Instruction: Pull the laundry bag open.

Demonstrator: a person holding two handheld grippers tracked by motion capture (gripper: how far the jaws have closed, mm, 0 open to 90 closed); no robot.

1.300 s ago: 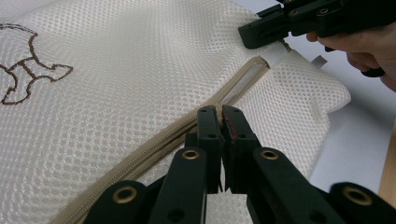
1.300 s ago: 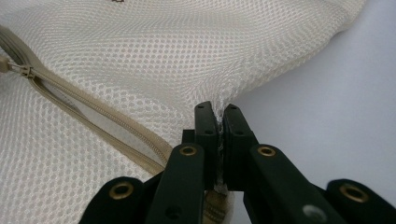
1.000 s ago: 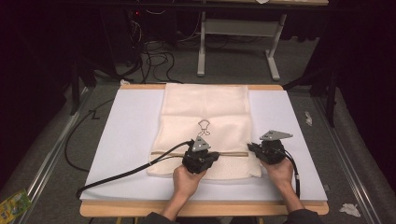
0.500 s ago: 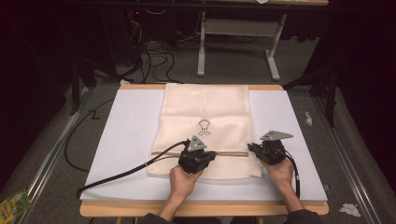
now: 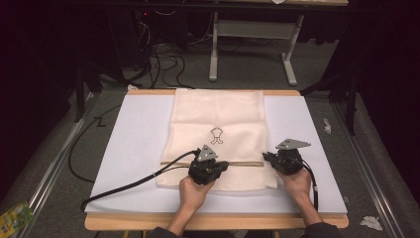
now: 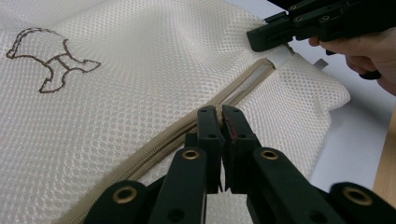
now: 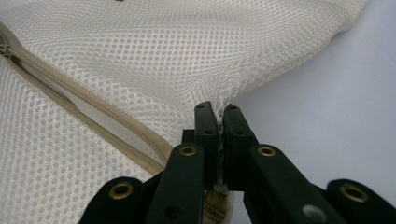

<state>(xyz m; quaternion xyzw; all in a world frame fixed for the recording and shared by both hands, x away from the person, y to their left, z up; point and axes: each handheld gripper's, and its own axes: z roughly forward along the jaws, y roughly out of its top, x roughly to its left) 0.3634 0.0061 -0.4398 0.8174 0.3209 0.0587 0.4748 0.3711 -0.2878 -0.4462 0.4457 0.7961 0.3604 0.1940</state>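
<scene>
A cream mesh bag (image 5: 218, 119) with a small brown emblem (image 5: 216, 135) lies flat on the white board (image 5: 133, 144). A tan zipper (image 5: 245, 163) runs across its near part. My left gripper (image 5: 225, 163) is shut on the zipper pull, seen in the left gripper view (image 6: 218, 112) with the zipper (image 6: 247, 84) gaping ahead of it. My right gripper (image 5: 265, 156) is shut on the bag's mesh at the zipper's right end. In its own view the right gripper (image 7: 217, 112) pinches a raised fold of mesh (image 7: 187, 46) beside the zipper (image 7: 93, 112).
A black cable (image 5: 124, 186) trails left from the left gripper across the board. The wooden table edge (image 5: 213, 221) runs along the front. Bare white board (image 5: 302, 119) lies to the right of the bag. Cables and a table frame (image 5: 247, 34) sit on the floor behind.
My left gripper has slid a little to the left along the zipper and slightly nearer the person. The right gripper has stayed where it was.
</scene>
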